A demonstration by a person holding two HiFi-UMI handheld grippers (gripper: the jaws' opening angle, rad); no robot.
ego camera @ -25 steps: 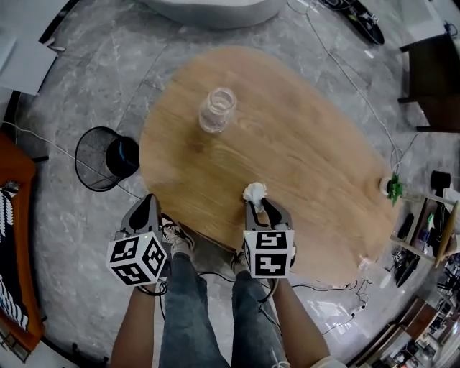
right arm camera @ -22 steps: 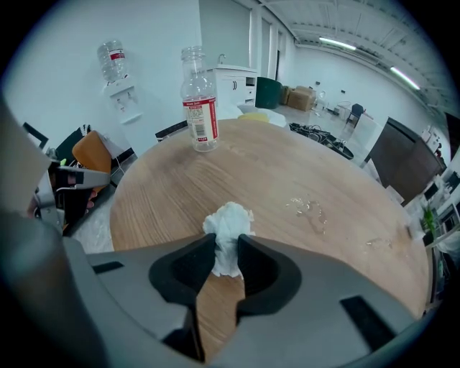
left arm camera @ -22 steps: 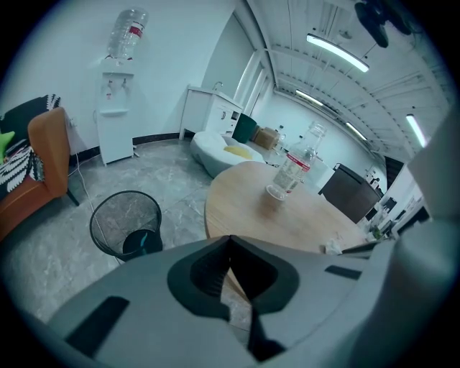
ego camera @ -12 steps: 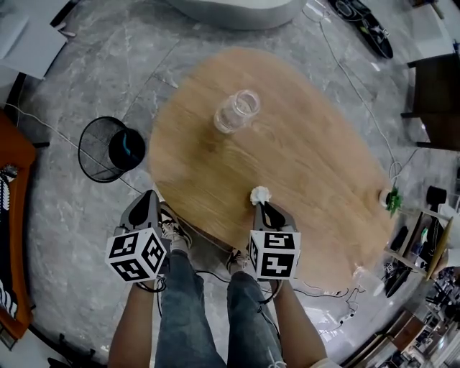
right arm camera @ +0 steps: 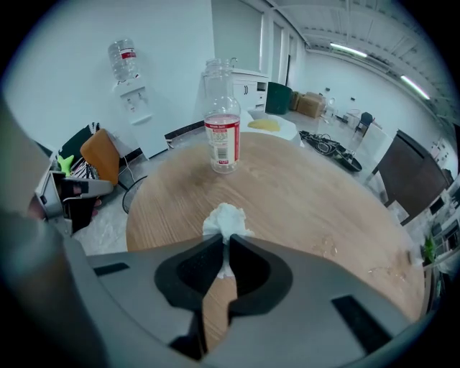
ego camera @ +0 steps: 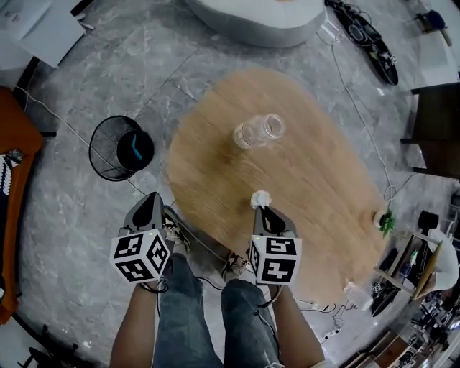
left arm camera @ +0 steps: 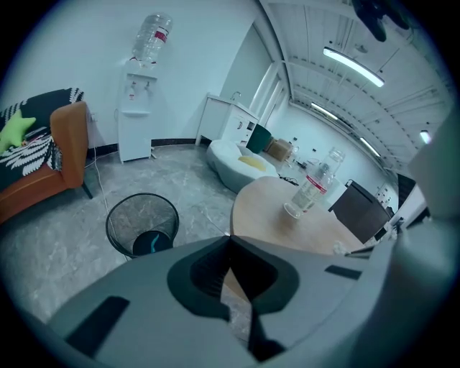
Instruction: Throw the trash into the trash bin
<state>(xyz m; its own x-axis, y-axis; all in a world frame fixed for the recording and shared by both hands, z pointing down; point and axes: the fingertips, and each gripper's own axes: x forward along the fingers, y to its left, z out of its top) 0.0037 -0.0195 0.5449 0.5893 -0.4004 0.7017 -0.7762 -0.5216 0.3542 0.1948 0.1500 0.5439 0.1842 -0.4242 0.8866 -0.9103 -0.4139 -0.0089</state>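
A crumpled white tissue (ego camera: 260,198) (right arm camera: 225,218) is pinched in my right gripper (ego camera: 263,209) (right arm camera: 226,241), just above the near edge of the oval wooden table (ego camera: 316,180). The jaws are shut on its lower part, and most of the wad sticks out beyond the tips. A black mesh trash bin (ego camera: 121,148) (left arm camera: 142,224) with something blue inside stands on the floor left of the table. My left gripper (ego camera: 152,203) (left arm camera: 230,237) hangs over the floor beside the table, its jaws shut and empty, with the bin ahead and to its left.
An empty clear plastic bottle (ego camera: 259,131) (right arm camera: 222,136) stands farther back on the table. A white seat (ego camera: 251,14), an orange armchair (ego camera: 14,144), a water dispenser (left arm camera: 136,122) and floor cables (ego camera: 65,126) surround it. My legs (ego camera: 194,316) are below the grippers.
The right gripper's jaws went from open around the tissue to shut on it, and it rose slightly. The left gripper shifted a little. The head view slid, so the table and bin sit lower.
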